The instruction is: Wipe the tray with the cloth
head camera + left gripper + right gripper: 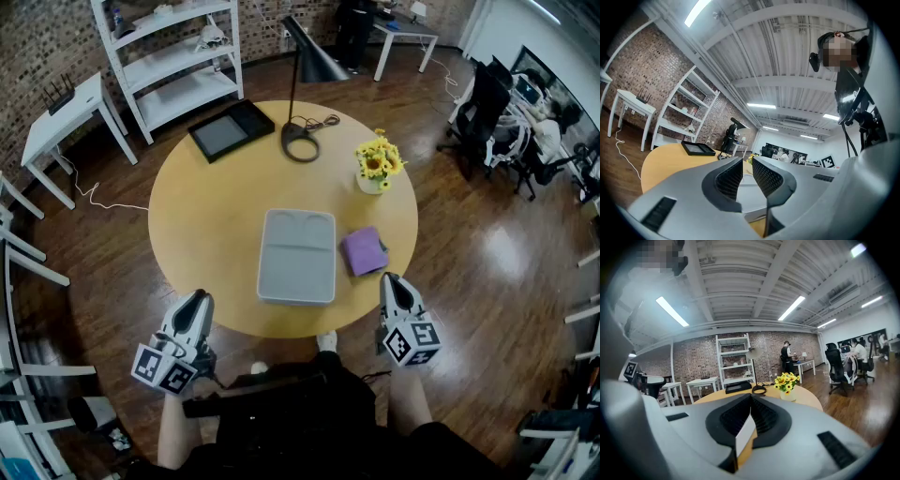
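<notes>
Left gripper (198, 302): I have it at the near rim of the desk (206, 234), off the tray's near left corner and well apart from it. Its jaws stand a little apart, with nothing between them.
Right gripper (393, 284): it sits at the near rim too, on the right, near the cloth but not touching it. Its jaws are closed together and empty.
Tray (297, 256): grey and rectangular, it lies flat in the middle of the round wooden desk, with its long sides running away from me.
Cloth (363, 250): purple and folded, it lies on the desk right at the tray's right edge. I cannot tell whether the two touch.
Flowers (379, 161): a yellow bunch in a white pot, standing beyond the cloth towards the far right rim.
Lamp (307, 58): black, with its ring base on the far side of the desk.
Black frame (232, 129): flat on the far left of the desk, beside the lamp base.
Shelf (173, 56): white, standing on the floor behind the desk.
</notes>
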`<state>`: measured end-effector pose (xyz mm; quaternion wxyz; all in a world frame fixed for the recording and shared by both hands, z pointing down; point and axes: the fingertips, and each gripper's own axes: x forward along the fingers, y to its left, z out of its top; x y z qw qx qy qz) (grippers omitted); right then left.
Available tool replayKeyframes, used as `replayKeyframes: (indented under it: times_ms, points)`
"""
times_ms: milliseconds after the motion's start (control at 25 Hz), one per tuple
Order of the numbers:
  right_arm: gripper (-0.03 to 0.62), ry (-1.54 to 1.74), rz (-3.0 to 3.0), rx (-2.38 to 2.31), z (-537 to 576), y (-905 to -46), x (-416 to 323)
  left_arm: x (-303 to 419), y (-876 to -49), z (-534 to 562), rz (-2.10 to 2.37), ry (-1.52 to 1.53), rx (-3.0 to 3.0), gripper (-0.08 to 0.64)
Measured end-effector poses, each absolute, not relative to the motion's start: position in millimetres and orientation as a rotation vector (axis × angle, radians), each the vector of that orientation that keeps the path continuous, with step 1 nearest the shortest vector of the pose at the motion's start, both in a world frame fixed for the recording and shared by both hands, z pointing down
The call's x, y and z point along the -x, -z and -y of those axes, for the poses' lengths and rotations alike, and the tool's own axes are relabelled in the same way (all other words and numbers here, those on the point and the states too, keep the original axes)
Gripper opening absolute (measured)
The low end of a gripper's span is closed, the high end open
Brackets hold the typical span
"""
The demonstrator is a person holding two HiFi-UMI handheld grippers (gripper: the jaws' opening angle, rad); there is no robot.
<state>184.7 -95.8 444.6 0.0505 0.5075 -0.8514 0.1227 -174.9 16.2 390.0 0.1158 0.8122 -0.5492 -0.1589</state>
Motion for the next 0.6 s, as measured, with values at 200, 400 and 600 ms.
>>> replayKeyframes:
  times_ms: [200, 400, 600]
  points:
    - [0.081, -0.424, 2.561, -1.488, 155.2, -468.0, -205.0, 164.0, -400.2, 16.5, 1.681, 0.527, -2.288, 0.049]
    - [0.221, -0.52, 2.452, -1.282, 209.1, -515.9, -219.6, 129.3, -395.8, 60.0, 1.801, 0.494, -2.236, 0.049]
    - [0.342, -0.626, 2.247, -1.063, 234.6, -583.8, -219.9, 97.3, -398.8, 95.9, 1.867, 0.487, -2.164, 0.066]
